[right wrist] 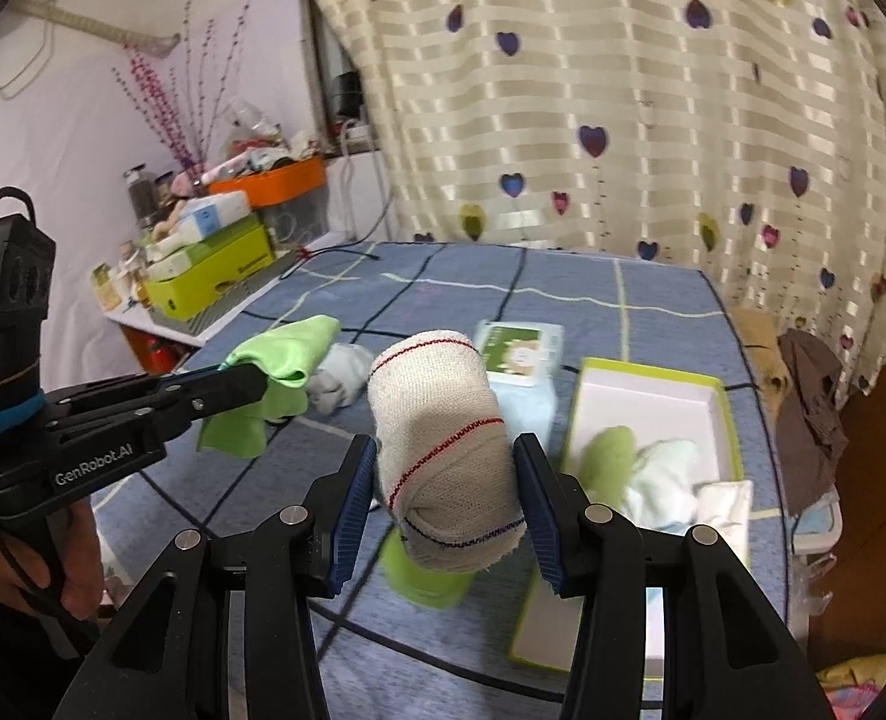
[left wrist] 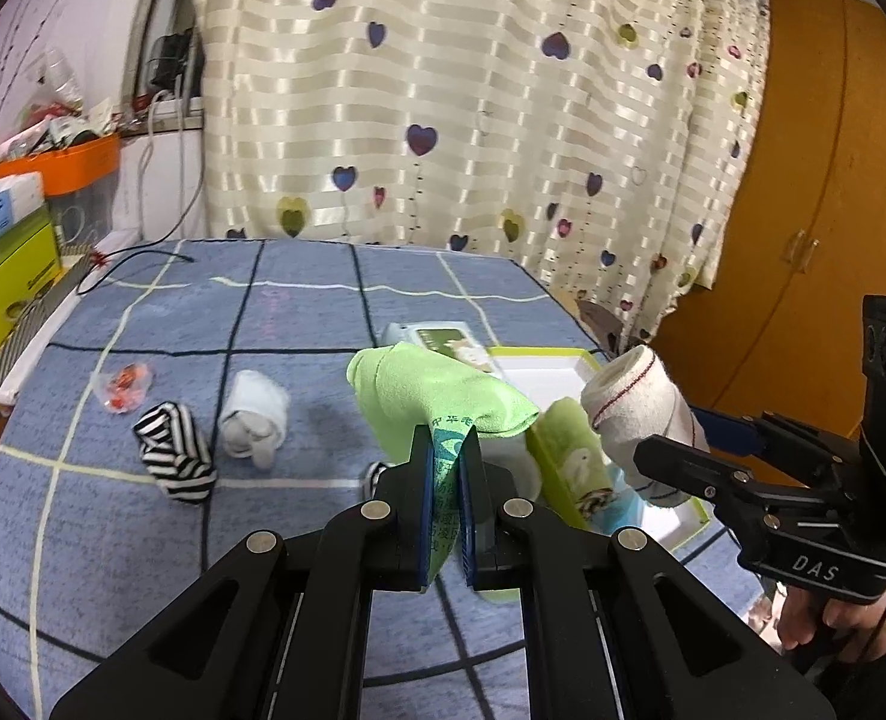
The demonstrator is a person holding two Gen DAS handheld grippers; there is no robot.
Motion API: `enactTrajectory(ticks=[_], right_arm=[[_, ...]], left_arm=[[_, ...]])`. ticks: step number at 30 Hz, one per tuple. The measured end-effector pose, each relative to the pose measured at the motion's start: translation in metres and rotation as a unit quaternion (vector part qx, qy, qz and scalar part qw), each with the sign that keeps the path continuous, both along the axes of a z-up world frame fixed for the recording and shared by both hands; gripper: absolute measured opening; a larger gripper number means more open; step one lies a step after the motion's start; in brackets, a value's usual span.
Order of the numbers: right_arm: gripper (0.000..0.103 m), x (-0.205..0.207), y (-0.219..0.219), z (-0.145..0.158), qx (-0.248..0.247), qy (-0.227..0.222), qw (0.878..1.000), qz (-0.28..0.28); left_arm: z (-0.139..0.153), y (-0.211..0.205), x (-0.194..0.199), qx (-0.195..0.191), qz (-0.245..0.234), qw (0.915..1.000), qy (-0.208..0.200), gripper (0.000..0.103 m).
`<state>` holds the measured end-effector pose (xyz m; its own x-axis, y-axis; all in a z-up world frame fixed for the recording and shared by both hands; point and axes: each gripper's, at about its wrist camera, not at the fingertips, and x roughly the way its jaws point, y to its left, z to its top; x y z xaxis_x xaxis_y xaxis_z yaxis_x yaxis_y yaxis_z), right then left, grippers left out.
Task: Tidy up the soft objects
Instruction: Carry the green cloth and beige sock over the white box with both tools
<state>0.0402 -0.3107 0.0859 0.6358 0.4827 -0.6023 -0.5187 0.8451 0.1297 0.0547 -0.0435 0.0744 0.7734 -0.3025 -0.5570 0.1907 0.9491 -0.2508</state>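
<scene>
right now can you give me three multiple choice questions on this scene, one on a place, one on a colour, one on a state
1. Where does the striped sock lie?
A. in the box
B. on the blue blanket
C. on the shelf

2. What colour is the cloth in the left tool?
A. light green
B. orange
C. black

3. What is the right tool doing?
A. hanging open and empty
B. resting on the blanket
C. gripping a rolled beige towel

Answers:
1 B: the sock sits on the blue blanket, left of the white sock, well away from the box.
2 A: the cloth pinched between the pads is light green.
3 C: the rolled beige towel, with its red stitch line, sits between both pads, above the blanket.
</scene>
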Motion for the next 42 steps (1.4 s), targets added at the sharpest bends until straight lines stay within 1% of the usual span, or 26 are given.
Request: enactTrajectory(ticks=[13,19,30,42], right_arm=[[0.046,0.013,-0.057,-0.005,0.004,0.005,0.998,-0.067],[0.046,0.021,-0.082,-0.009,0.007,0.009,0.996,-0.093],[0.046,0.045,-0.104,-0.025,0.012,0.028,0.993,-0.114],[0.046,0.061,-0.122,-0.055,0.022,0.062,0.99,-0.124]], left_arm=[[0.003,-0.046,0.019,0.002,-0.057,0.9984,0.002,0.007],[0.004,-0.063,0.027,0.006,-0.075,0.9972,0.002,0.007],[-0.002,-0.095,0.052,0.015,-0.103,0.9945,0.012,0.007],[-0.019,-0.124,0.092,0.024,-0.123,0.9912,0.042,0.007]])
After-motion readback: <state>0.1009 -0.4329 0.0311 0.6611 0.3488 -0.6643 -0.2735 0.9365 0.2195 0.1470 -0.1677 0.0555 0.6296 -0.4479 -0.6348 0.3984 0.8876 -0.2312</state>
